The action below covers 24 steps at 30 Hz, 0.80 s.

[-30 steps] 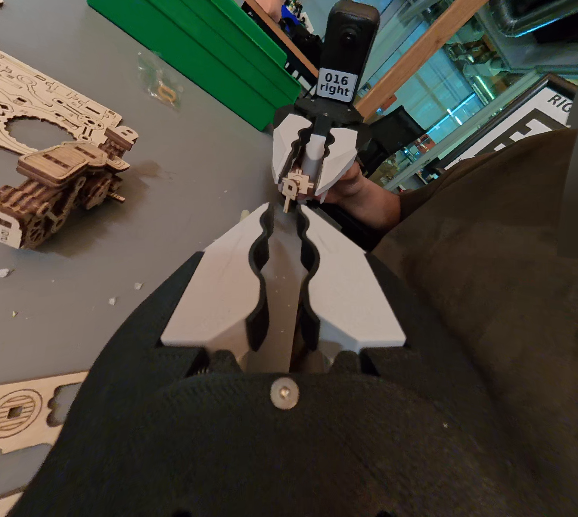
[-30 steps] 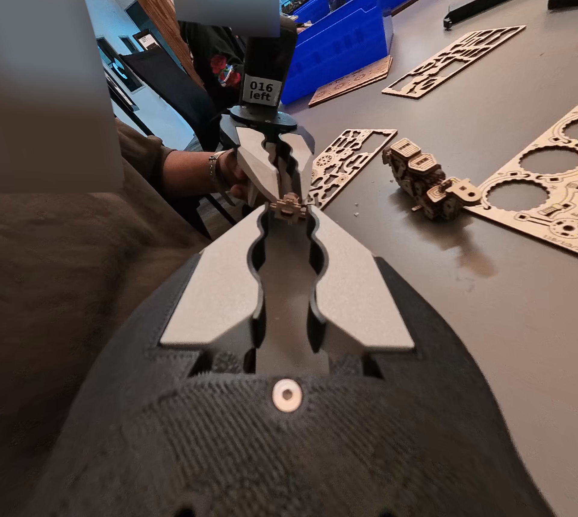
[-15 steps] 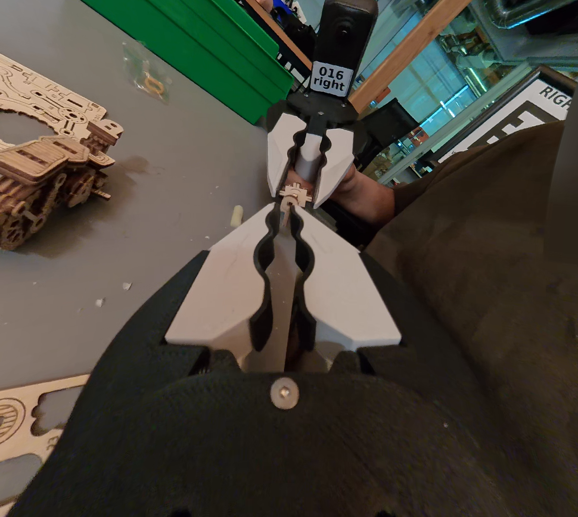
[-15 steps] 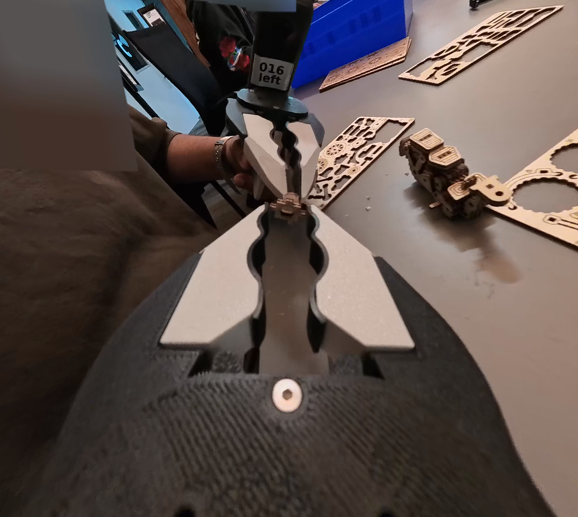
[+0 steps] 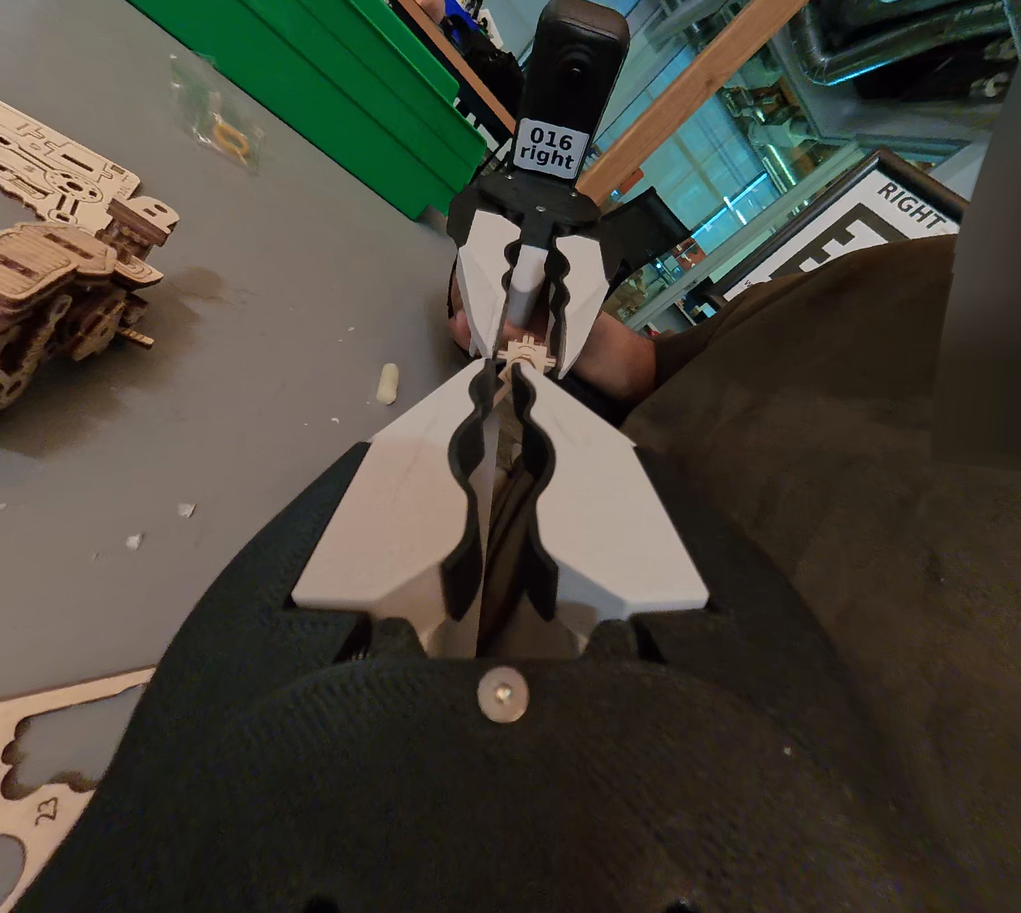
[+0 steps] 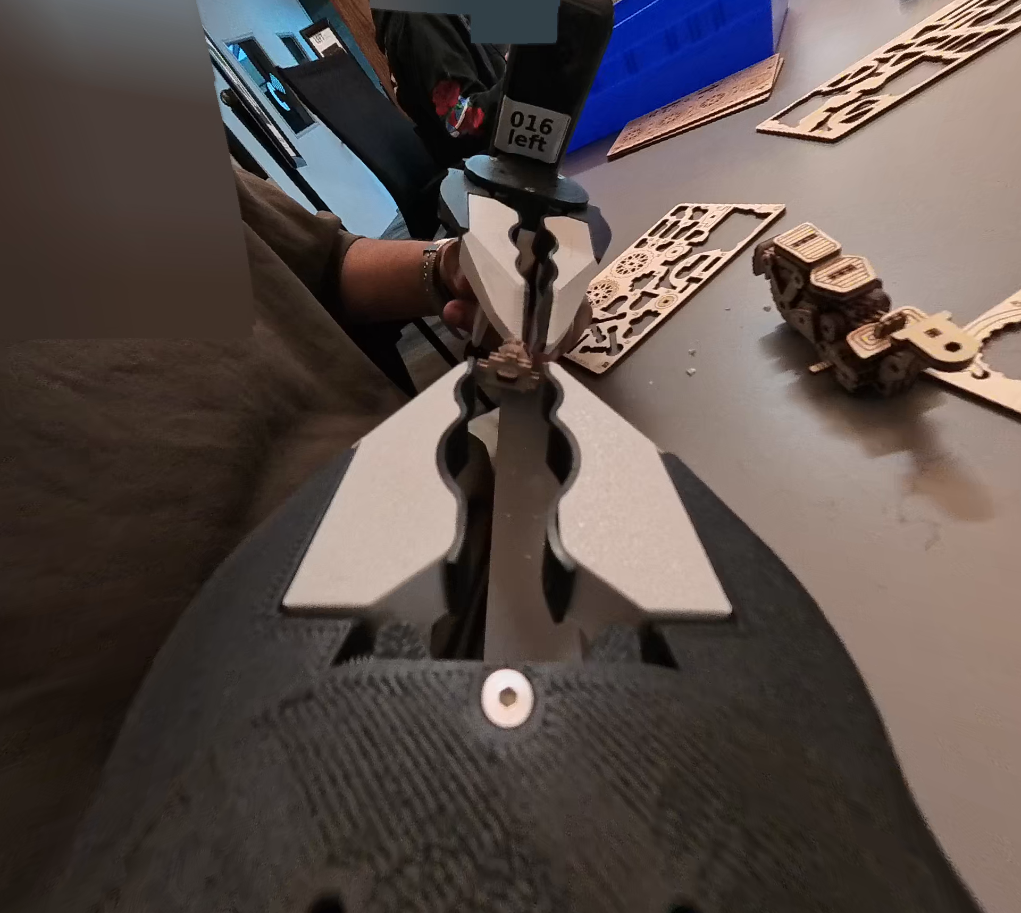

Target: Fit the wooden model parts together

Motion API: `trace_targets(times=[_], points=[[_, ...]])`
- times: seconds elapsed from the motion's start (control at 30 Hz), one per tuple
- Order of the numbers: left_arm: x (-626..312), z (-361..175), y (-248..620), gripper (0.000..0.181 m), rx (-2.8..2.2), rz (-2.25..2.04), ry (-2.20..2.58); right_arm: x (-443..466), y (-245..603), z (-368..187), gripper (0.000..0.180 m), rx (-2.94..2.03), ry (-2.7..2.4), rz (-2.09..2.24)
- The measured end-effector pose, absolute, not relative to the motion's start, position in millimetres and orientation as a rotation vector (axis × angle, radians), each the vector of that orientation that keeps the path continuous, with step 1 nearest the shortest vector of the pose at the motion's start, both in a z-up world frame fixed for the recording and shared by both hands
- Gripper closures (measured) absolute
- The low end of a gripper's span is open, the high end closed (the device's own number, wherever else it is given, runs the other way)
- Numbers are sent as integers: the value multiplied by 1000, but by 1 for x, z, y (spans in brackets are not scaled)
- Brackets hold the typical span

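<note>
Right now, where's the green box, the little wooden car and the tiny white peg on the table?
green box (image 5: 287, 35), left wrist view, on its long side wall.
little wooden car (image 6: 829, 301), right wrist view, on its roof.
tiny white peg (image 5: 388, 382), left wrist view, on its middle.

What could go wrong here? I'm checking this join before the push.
The small wooden piece is pinched only at the tips of the right gripper, so a push from the left gripper might twist it loose. Both are held in the air past the table edge; a dropped part would likely fall away.
</note>
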<state>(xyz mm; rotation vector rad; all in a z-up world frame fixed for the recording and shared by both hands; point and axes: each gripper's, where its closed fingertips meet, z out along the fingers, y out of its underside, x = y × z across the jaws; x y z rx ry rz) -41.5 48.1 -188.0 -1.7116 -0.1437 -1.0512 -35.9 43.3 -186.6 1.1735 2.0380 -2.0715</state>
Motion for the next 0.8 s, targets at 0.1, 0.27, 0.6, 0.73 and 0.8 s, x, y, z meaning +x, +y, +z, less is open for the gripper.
trace_targets(times=[0.1,0.27,0.6,0.73,0.8], points=[[-41,-188,48,180,-1710,-1052,-140,-36,43,-187,159,1171,2052,-2070],[-41,-189,48,181,-1714,-1051,-143,-37,44,-187,159,1184,2094,-2074],[-42,-189,48,181,-1705,-1095,-171,-40,45,-189,159,1194,2222,-2068],[-43,-195,49,181,-1746,-1059,-178,-41,47,-195,159,1225,2235,-2031],[-43,-196,49,181,-1747,-1057,-180,-41,47,-197,159,1231,2239,-2022]])
